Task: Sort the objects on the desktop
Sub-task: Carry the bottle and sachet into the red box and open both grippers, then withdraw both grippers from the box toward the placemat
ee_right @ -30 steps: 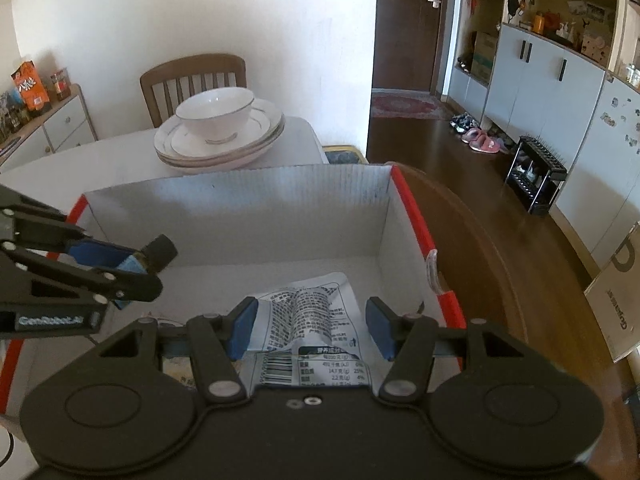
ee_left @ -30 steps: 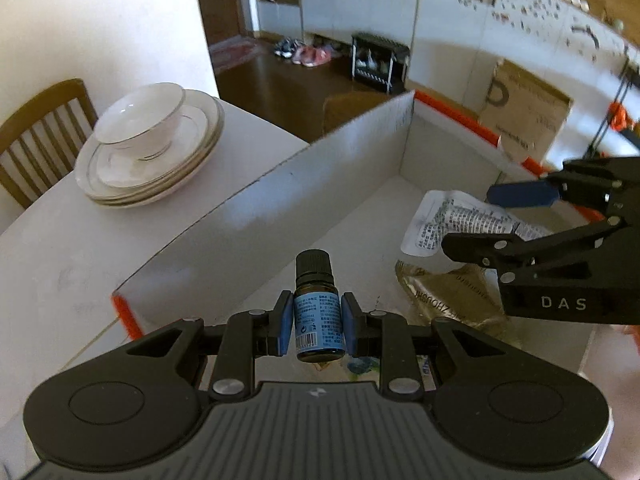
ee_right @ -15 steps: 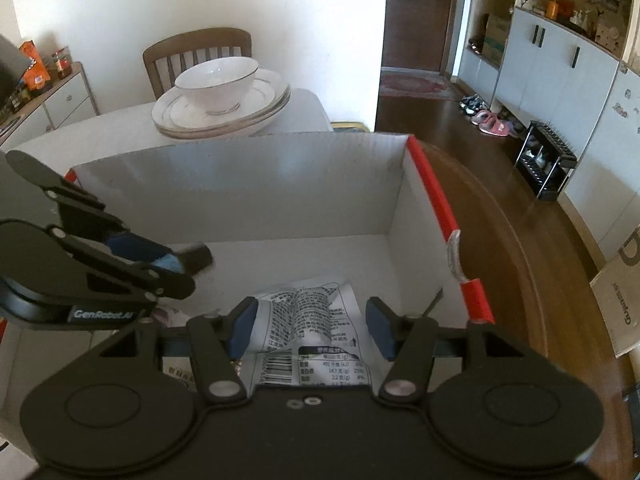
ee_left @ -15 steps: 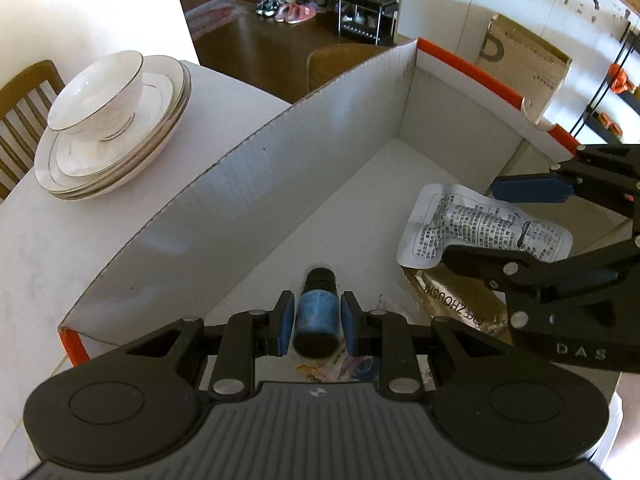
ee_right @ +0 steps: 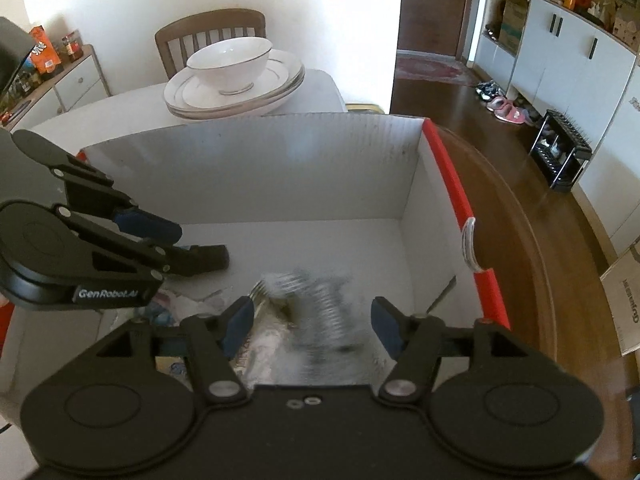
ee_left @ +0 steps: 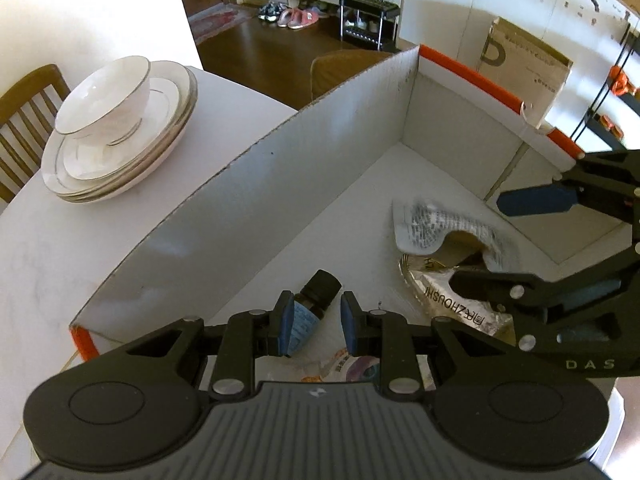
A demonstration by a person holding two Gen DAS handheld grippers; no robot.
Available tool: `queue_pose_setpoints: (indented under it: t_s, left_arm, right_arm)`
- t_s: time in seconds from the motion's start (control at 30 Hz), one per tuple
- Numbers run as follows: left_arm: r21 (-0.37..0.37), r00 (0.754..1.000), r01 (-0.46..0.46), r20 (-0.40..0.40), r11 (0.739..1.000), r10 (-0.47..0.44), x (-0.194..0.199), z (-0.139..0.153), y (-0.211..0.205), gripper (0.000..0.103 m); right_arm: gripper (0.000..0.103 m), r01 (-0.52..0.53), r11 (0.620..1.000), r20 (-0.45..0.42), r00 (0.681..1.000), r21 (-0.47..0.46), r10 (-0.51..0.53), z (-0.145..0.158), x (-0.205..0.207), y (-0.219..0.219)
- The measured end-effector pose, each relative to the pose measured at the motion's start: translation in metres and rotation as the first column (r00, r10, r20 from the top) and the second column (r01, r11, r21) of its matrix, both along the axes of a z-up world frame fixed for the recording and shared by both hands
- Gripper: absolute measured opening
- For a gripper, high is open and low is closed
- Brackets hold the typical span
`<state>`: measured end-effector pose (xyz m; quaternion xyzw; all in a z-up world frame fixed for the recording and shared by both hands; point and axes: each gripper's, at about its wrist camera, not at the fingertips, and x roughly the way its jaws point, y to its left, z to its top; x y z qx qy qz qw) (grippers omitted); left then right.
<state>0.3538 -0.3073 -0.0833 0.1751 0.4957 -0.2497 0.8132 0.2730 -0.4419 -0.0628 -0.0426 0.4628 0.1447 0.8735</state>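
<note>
A white cardboard box with orange-red rims [ee_left: 280,184] [ee_right: 408,184] stands on the table. My left gripper [ee_left: 315,328] is open over the box's near corner; the small dark bottle with a blue label [ee_left: 310,308] lies tilted on the box floor between its fingers, free of the pads. It also shows in the right wrist view [ee_right: 204,258]. My right gripper [ee_right: 312,322] is open above a white printed packet [ee_right: 320,300], blurred in motion, also seen in the left wrist view [ee_left: 436,224]. A gold foil packet [ee_left: 444,296] lies under it.
A white bowl on stacked plates [ee_left: 120,136] [ee_right: 236,80] sits on the white table beyond the box. A wooden chair [ee_right: 210,36] stands behind. More wrappers [ee_left: 348,368] lie in the box's near corner. The table edge drops to a wooden floor [ee_right: 520,184] on the right.
My left gripper opened and let the bottle drop onto the box floor, where it now lies tilted. The white packet under my right gripper has shifted and blurs in motion.
</note>
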Motion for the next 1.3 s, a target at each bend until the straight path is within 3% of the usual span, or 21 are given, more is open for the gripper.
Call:
queue_pose_setpoints:
  t_s: [0.33,0.87,1.3]
  left_arm:
    - [-0.059,0.999,-0.004,0.042,0.998,0.007,-0.019,0.022,0.017,0.024]
    - [-0.126,0.993,0.027,0.115,0.992,-0.013,-0.061,0.056,0.043,0.024]
    - [-0.186,0.985,0.032,0.171,0.982,0.000,-0.103,0.080,0.086,0.024]
  right_arm:
    - [0.084,-0.048,0.999,0.041,0.998,0.013,0.048,0.019,-0.021,-0.002]
    - [0.093,-0.093,0.995,0.129,0.988,0.039,0.088,0.056,-0.063,0.014]
    - [0.101,-0.055,0.996,0.177,0.983,0.070,0.042,0.076,-0.098,0.034]
